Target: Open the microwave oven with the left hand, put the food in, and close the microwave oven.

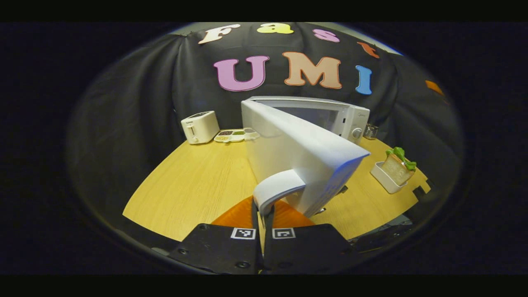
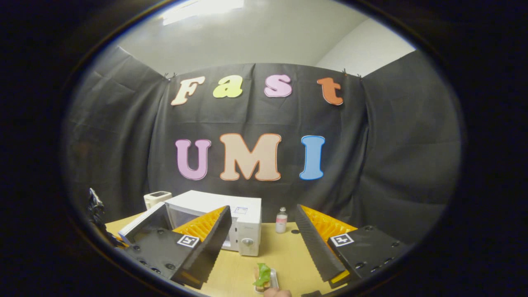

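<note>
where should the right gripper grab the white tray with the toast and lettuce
By a long wall of the white rectangular tray, from above: the toast slice with green lettuce stands upright and overhangs, so straddle the narrow width. The right gripper is open above it.

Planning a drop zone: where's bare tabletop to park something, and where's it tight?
Widest bare patch: table front-left, bordered by toaster, compartment tray and the open microwave door. A narrower strip lies right of the door, before the dish with the sandwich. Tight: around the door handle, held by the left gripper.
</note>
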Demonstrator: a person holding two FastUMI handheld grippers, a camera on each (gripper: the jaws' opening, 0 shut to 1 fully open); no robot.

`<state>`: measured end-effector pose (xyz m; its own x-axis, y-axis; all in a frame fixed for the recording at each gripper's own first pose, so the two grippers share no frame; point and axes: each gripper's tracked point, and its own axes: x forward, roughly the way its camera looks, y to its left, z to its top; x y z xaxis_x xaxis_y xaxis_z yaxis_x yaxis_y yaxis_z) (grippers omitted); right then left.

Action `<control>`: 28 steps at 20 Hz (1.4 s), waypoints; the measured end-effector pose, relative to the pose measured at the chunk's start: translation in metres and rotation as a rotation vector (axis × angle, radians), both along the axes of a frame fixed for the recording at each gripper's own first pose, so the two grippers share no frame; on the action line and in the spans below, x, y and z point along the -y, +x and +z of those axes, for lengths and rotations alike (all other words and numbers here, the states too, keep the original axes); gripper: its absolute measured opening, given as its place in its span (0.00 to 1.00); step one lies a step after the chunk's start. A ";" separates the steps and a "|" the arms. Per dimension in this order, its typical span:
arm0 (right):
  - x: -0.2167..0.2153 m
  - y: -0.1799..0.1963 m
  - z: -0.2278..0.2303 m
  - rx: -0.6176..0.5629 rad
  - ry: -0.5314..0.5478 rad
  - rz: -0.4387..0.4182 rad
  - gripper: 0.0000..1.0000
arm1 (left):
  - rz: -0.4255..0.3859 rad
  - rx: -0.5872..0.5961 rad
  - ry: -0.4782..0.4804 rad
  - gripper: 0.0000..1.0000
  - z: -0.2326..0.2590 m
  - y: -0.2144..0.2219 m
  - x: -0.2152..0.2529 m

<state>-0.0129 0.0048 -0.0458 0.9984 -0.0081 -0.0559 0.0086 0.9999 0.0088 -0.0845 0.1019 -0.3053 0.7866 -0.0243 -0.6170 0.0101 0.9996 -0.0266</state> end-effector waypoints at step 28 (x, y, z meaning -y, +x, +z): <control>-0.026 0.012 -0.035 -0.076 -0.064 0.072 0.97 | -0.102 0.027 0.039 0.92 0.008 0.002 -0.021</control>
<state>-0.0004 0.0304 -0.0808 0.9894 0.0572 -0.1335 -0.0648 0.9965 -0.0532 -0.0827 0.1226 -0.2973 0.7975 -0.0811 -0.5978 0.1116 0.9936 0.0142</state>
